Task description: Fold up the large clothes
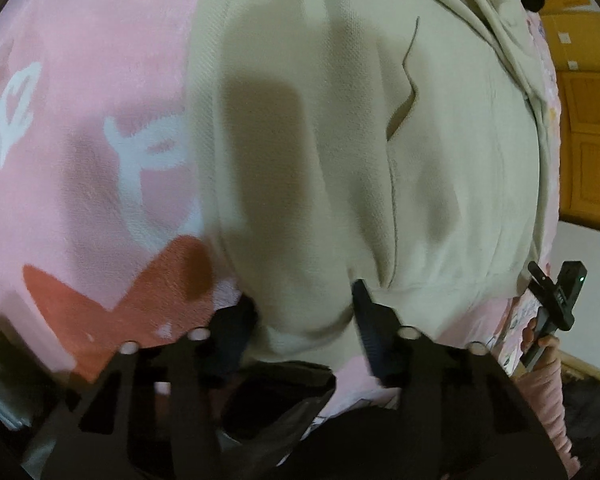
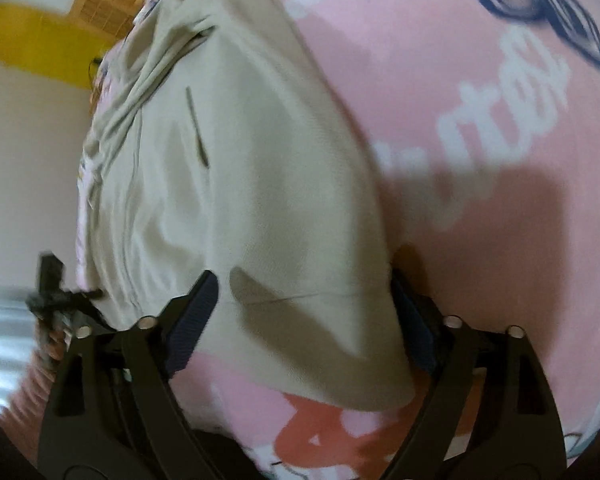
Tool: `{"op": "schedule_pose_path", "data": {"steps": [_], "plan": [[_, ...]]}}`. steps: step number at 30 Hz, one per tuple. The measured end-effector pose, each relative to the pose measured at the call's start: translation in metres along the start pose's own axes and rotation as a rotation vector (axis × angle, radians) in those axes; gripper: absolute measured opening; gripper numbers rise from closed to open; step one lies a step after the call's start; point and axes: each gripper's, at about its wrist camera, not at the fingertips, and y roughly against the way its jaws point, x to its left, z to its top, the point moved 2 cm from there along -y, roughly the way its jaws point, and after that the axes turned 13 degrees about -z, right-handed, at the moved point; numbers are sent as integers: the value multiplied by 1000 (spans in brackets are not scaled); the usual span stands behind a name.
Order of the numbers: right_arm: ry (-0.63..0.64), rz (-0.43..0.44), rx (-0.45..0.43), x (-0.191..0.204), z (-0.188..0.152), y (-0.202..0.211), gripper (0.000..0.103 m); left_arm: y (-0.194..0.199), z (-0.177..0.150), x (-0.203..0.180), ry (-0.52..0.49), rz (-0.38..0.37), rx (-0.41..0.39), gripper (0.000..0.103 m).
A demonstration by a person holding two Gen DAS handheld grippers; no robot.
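Note:
A large beige garment (image 1: 340,140) with a slit pocket lies spread on a pink blanket (image 1: 80,120). In the left wrist view my left gripper (image 1: 302,312) is at the garment's near hem, and a bulge of beige cloth fills the gap between its pads, which press on it. In the right wrist view the same beige garment (image 2: 240,160) runs away from me, and my right gripper (image 2: 304,312) stands wide open astride its near corner, with the cloth lying flat between the fingers. Each view also shows the other gripper, the right gripper (image 1: 556,296) and the left gripper (image 2: 52,284), at the hem's far side.
The pink blanket (image 2: 480,140) bears white lettering, a red heart and a dark printed eye. It ends close to me. Orange wooden cabinet doors (image 1: 592,140) and a pale floor lie beyond its side edge. A hand in a pink sleeve (image 1: 548,364) holds the right gripper.

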Motion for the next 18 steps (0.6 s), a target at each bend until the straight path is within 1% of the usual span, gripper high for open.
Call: {"op": "schedule_pose_path", "data": {"steps": [3,4,5,6,7,8,9,10,11,12,13,15,16,17,18], "plan": [[30,-31,-6,5,-1,-2,75,2,3,9,8,-6,24,42],[26,-29,-4,4,-1,-2,76,5,3,11,3,3,28,44],[19,-21,1,2,-1,-2,76,7,3,11,-13,28,29,45],[13,-15,5,1,0,-3,77,9,3,8,-36,60,26,53],[3,-9,11,-1,0,-4,77,12,4,4,-65,112,17,67],[-6,-9,16,-2,1,-5,77,15,5,-1,-117,207,-4,76],[-8,-10,19,-3,2,-6,77,16,7,-4,-149,256,-19,90],[-7,-13,24,-4,3,-7,78,16,8,-6,-180,278,-26,92],[-8,-12,25,-4,2,-7,79,13,10,-6,-178,258,-14,92],[-11,-8,25,-1,3,-8,82,7,13,0,-142,195,19,92],[-14,-9,24,1,3,-9,82,2,15,4,-112,175,31,92],[-14,-18,23,6,4,-10,83,-2,15,2,-111,182,30,92],[-13,-18,20,7,3,-9,83,-2,14,-3,-116,164,31,92],[-15,-13,14,8,2,-6,83,-2,10,-11,-117,102,36,90],[-16,-5,11,11,2,-5,82,0,5,-16,-114,52,47,81]]}}
